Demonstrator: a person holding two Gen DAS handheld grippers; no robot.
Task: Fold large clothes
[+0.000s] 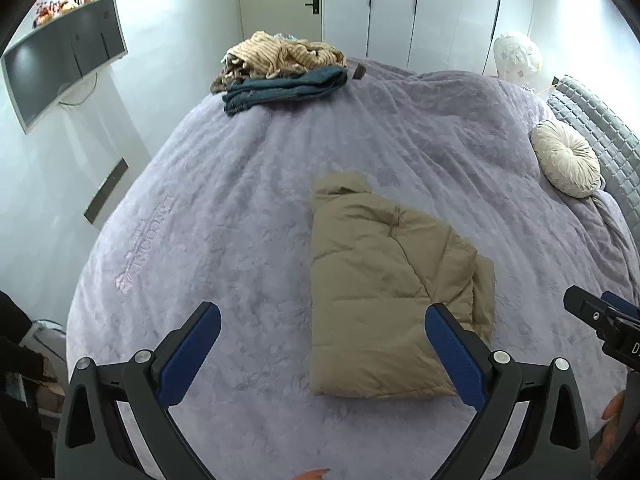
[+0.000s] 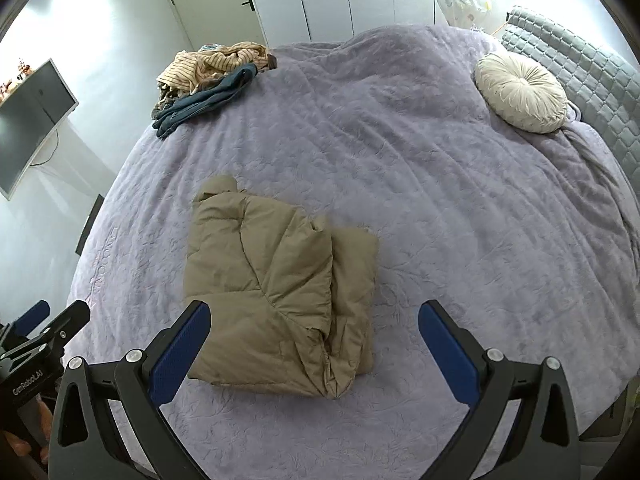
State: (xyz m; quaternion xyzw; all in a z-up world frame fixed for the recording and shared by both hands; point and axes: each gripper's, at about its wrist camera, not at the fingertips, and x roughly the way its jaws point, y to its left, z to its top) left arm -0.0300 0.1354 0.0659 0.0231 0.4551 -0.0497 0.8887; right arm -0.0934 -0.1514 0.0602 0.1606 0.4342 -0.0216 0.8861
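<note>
We see the tan puffer jacket (image 1: 384,288) lying folded on the lilac bedspread (image 1: 240,208), a compact bundle w/ its hood end pointing to 12 o'clock and one folded flap showing along its 3 o'clock edge. In the left wrist view it sits just right of centre; in the right wrist view it's left of centre, at approx 7 o'clock from the middle of the bed. The left gripper (image 1: 324,344) hovers above the bed w/ its jaws spread wide, nothing between the pads; the jacket's near corner shows behind the right-hand finger but we see no contact. The right gripper (image 2: 314,340) is likewise up off the fabric, jaws wide and empty, the jacket's lower edge showing between and behind them. Each gripper shows at the edge of the other's view: the right one at 3 o'clock in the left cam, the left one at 9 o'clock in the right cam. At 11 o'clock on the bed, well apart from the jacket, a pile of clothes (image 1: 280,68) rests: striped beige items over dark blue denim. A round cream cushion (image 2: 520,92) lies at 2 o'clock near the grey quilted headboard (image 2: 580,64). A TV (image 1: 64,56) hangs on the wall at 10 o'clock, and white wardrobe doors (image 1: 420,8) stand at 12 o'clock.
</note>
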